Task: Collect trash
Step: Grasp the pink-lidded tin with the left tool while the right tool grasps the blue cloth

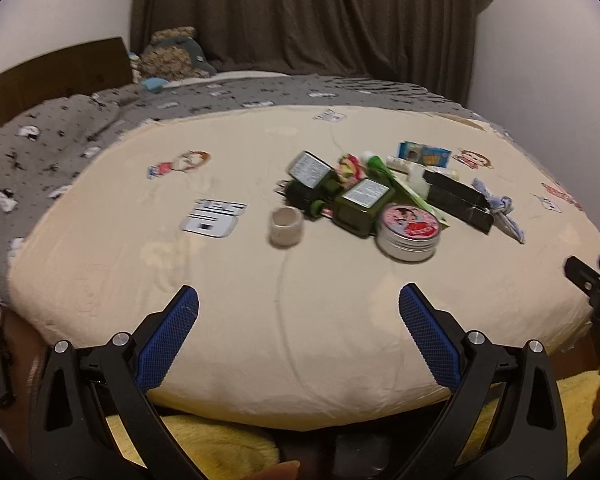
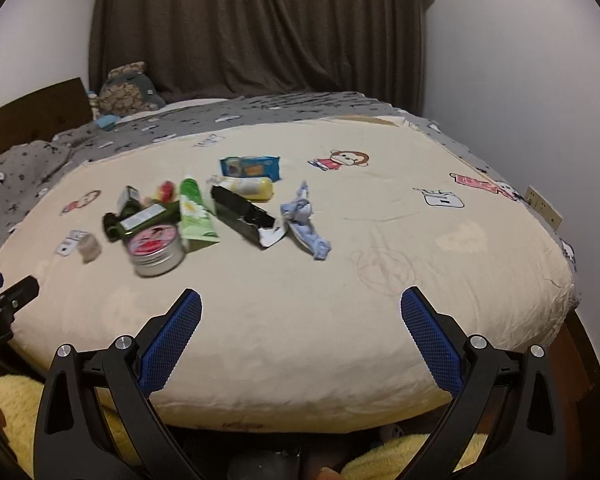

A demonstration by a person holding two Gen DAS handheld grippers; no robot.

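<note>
While both grippers [image 1: 299,308] [image 2: 301,308] gape, trash [image 1: 364,196] lies ahead — untouched.

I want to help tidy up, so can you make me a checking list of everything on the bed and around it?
Surface: cream quilt with cartoon prints, on a bed.
Job's things: one pile holding green bottles, a pink-lidded round tin, a green tube, an open black box, a crumpled blue cloth, a blue packet and a yellow pack.
Clutter: a small tape roll lies apart from the pile.
Grippers: left gripper open and empty; right gripper open and empty; both short of the pile.
Cables: nothing seen.
Surroundings: grey blanket, dark curtain, white walls, yellow rug below.
</note>
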